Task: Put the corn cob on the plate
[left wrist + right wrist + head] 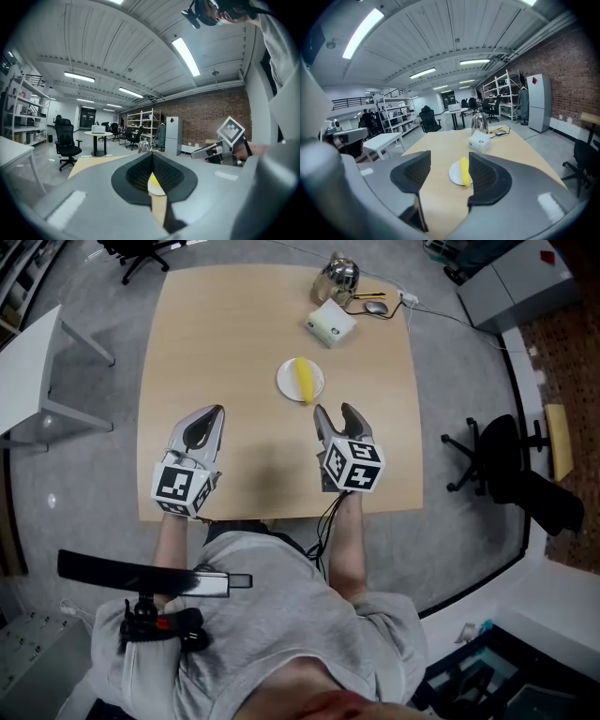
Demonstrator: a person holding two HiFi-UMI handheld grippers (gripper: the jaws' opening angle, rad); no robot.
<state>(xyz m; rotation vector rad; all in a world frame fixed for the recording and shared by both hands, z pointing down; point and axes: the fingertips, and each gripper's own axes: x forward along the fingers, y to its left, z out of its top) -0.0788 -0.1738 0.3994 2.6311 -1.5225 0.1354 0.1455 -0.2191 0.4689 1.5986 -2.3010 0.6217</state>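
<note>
We hold both tools low over the near part of the wooden bench (pixel 187 334), one in each hand. The left tool (pixel 216 412) has its jaws pressed together with nothing between them. The right tool (pixel 336 412) has its jaws standing apart, and only bare bench shows in the gap, so it grips nothing.

The corn cob (pixel 305 381) lies on the small white plate (pixel 287 381) near the middle of the bench, just beyond the tip of the right tool. It rests lengthwise across the plate, its near end reaching the rim on our side. Neither tool touches the cob or the plate.

Further back on the bench we see a white box (pixel 330 322), and behind it a shiny metal kettle (pixel 336 277) with a computer mouse (pixel 376 307) beside it. A black office chair (pixel 502 460) stands on the floor to the right of the bench.
</note>
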